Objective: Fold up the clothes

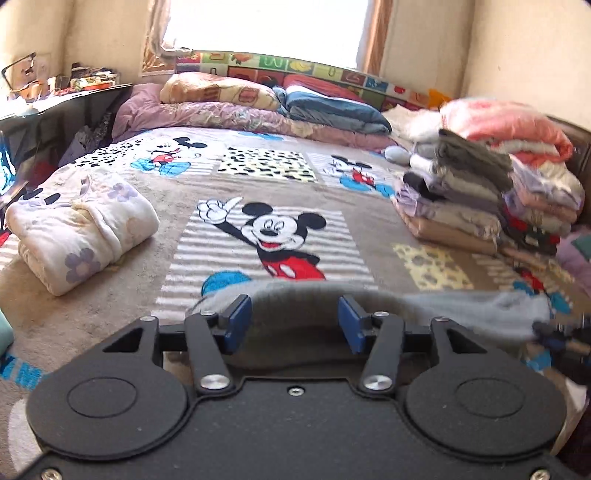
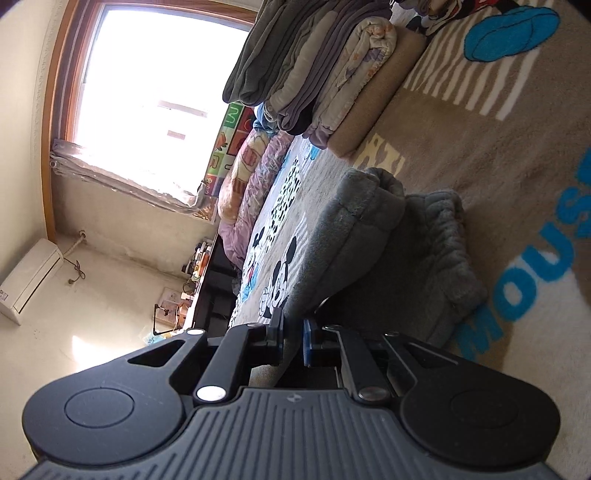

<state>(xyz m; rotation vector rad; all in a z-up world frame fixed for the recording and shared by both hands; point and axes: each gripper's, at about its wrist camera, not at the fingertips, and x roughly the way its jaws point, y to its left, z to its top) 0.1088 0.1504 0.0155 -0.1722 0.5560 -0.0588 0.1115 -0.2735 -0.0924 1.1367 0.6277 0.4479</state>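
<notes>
Left gripper (image 1: 294,322) first: its blue pads (image 1: 238,318) stand apart, and a band of grey garment (image 1: 295,295) lies across the gap just ahead of them. The pads are not pressing on it from what shows here. That grey fleece runs off to the right, blurred, toward a second black tool at the frame's edge.

Over on the right wrist view, rolled well onto its side, the right gripper (image 2: 293,341) has its jaws pressed nearly together, and the edge of the grey garment (image 2: 373,240) comes down right into that narrow slot, so it is pinching the cloth. The garment itself sits bunched and partly folded on the blanket (image 2: 498,147), a thick fold lifted up, a gathered waistband (image 2: 443,221) beside it.

Further out, the blanket (image 1: 110,314) spreads across the bed with its cartoon mouse panels. To the left lies a folded white robe (image 1: 81,229) with purple flowers. To the right, a tall stack (image 1: 480,195) of folded clothes, pink blanket on top; the same stack (image 2: 314,74) fills the top of the right view.

At the back, pillows (image 1: 221,96) and rolled quilts line the head of the bed, a bright window (image 1: 266,26) above them, a cluttered dark desk (image 1: 66,99) on the left.
</notes>
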